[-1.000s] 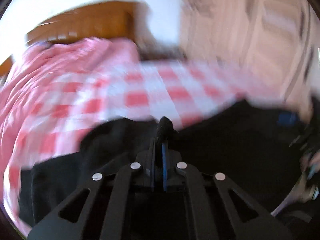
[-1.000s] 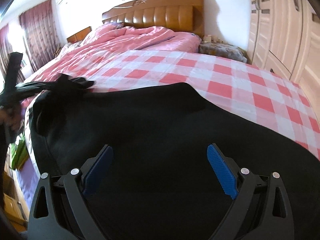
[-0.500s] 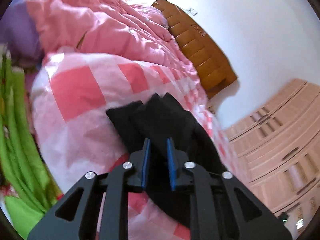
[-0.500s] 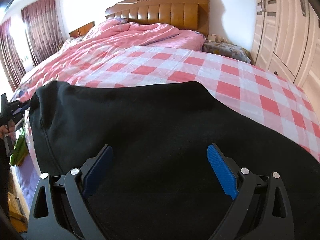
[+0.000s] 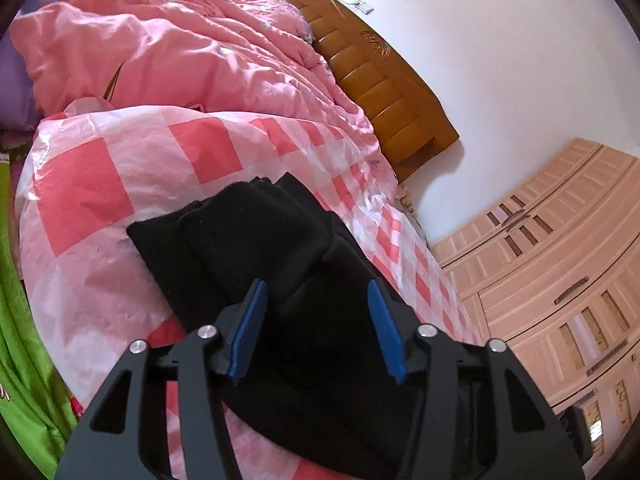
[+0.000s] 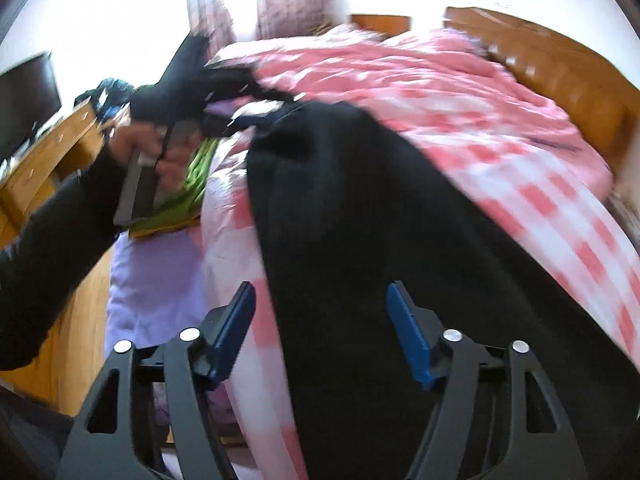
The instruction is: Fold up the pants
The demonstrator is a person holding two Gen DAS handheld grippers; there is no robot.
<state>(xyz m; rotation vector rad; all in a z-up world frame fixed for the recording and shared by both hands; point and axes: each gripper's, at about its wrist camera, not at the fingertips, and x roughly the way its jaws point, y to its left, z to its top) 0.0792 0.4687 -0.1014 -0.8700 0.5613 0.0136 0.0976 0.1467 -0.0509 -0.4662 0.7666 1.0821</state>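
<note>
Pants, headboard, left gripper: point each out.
pants (image 5: pixel 256 236), left wrist view, folded end on the bed
headboard (image 5: pixel 384 80), left wrist view, wooden panels
left gripper (image 5: pixel 316 326), left wrist view, gap between the open blue pads

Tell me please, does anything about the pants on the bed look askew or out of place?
The black pants end in an uneven stack, their layered edges not lined up on the checked bedspread. Nothing looks damaged.
</note>
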